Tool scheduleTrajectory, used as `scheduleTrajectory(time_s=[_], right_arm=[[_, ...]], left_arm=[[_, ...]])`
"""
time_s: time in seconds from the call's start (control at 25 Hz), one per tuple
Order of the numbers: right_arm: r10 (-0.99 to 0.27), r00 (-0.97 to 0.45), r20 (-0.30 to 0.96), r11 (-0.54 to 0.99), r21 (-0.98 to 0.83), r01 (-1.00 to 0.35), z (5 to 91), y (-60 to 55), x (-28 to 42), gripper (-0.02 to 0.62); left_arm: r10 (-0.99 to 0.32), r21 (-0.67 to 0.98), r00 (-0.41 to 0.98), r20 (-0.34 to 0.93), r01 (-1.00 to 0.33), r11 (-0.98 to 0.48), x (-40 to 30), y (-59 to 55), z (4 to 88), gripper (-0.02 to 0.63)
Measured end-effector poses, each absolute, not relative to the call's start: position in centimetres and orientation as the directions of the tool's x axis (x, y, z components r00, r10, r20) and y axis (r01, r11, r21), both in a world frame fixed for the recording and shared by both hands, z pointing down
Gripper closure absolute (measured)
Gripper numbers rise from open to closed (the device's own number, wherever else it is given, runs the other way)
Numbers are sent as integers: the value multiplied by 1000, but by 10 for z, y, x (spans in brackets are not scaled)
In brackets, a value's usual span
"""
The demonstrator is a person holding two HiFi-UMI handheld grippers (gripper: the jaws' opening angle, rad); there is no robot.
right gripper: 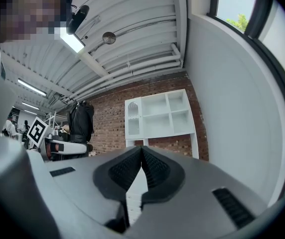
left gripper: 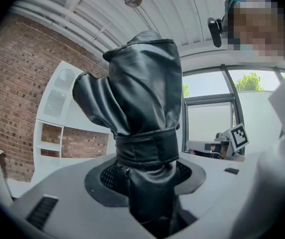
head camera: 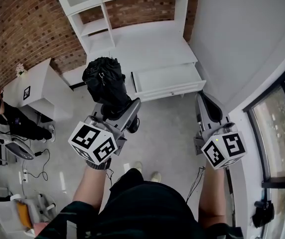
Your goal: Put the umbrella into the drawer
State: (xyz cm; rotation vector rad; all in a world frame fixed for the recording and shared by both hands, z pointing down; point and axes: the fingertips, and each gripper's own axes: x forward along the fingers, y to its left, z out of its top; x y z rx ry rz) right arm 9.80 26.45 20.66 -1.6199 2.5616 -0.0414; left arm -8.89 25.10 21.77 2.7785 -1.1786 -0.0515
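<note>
My left gripper (head camera: 118, 108) is shut on a folded black umbrella (head camera: 104, 81), gripping it near one end. In the left gripper view the umbrella (left gripper: 142, 108) rises from between the jaws, its strap wrapped round it, and hides the left gripper (left gripper: 145, 180) tips. A white drawer (head camera: 170, 89) stands pulled open from the desk unit, ahead and slightly right of the umbrella. My right gripper (head camera: 206, 103) hangs to the drawer's right, holding nothing. In the right gripper view the right gripper (right gripper: 142, 156) has its pads meeting at the tips.
A white shelf unit (head camera: 132, 14) stands against the brick wall above the drawer. A low white cabinet (head camera: 38, 91) stands on the left, with a seated person (head camera: 8, 118) and cables on the floor nearby. A white wall and window (head camera: 282, 133) run along the right.
</note>
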Motion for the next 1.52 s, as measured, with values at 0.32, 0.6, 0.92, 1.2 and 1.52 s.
scheduleTrajectory(time_s=[0.32, 0.6, 0.92, 1.2, 1.52], right_arm=[[-909, -412, -57, 415, -79, -906, 217, 230, 103, 591], [-916, -400, -34, 402, -77, -913, 227, 163, 94, 591], [-928, -372, -23, 373, -69, -925, 239, 90, 77, 591], [-942, -336, -2, 336, -74, -939, 240, 17, 73, 591], [-950, -312, 14, 311, -60, -949, 243, -23, 59, 591]], left_arm=[[-705, 139, 709, 18, -700, -700, -83, 213, 229, 397], [-680, 150, 733, 27, -675, -722, -85, 141, 243, 397], [-639, 161, 769, 37, -635, -755, -90, 61, 260, 397], [-594, 175, 802, 54, -594, -785, -87, -17, 267, 397], [-547, 183, 835, 65, -548, -816, -88, -59, 279, 397]])
